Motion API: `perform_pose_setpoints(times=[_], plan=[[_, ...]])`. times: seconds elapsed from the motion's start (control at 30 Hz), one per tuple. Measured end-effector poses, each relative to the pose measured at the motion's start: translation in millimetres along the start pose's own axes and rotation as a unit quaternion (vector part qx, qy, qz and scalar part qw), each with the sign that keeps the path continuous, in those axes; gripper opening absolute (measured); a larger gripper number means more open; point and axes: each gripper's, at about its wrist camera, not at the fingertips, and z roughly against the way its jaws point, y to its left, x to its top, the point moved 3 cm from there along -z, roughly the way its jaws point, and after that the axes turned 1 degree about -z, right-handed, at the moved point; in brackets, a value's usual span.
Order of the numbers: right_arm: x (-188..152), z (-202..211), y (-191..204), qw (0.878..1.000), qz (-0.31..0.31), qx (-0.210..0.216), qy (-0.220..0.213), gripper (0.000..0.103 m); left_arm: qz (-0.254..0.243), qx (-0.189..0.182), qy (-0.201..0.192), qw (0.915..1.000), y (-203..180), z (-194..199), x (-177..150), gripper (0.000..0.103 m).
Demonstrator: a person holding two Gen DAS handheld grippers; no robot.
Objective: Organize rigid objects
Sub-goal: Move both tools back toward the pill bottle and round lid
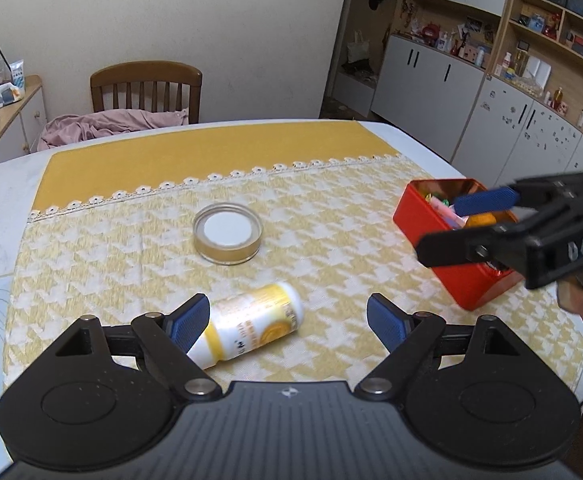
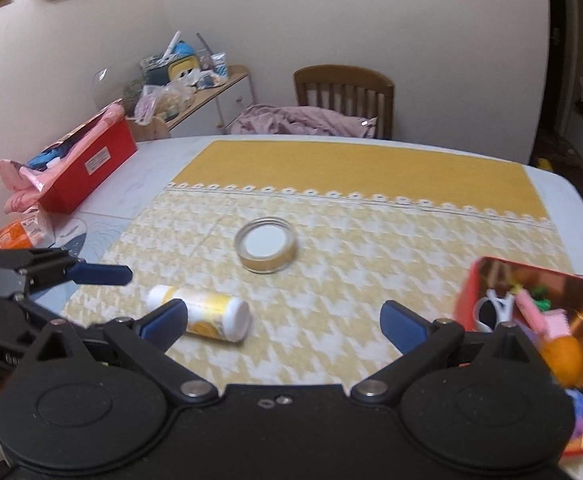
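On the far left of the surface (image 2: 163,160) sits a long red box (image 2: 87,168) with pink things in it, well away from the work. Next comes the left gripper (image 1: 287,322), wide open with nothing in it. A white and yellow bottle (image 1: 251,320) lies on its side on the yellow cloth (image 1: 331,240), partly between the gripper's fingers, close beside the left finger. It is not picked up yet. A little farther back a round gold lid (image 1: 227,234) lies flat and alone. It still waits too. The right gripper (image 2: 283,324) is wide open and empty as well. On the right stands a red tin (image 1: 423,224), already holding small toys and an orange ball. So some things look put away, and two are left. A chair (image 1: 147,88) stands behind the surface. Nothing blocks the way to the bottle.
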Motion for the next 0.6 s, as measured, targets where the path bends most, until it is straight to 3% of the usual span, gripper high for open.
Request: perform_pose_setpoints(times=[0.6], plan=[[35.8, -106.6, 20.1, 0.998, 0.025, -0.003, 0.049, 0.103, -0.065, -0.013, 0.028, 0.9974, 25.4, -43.9, -1.2, 0.086]])
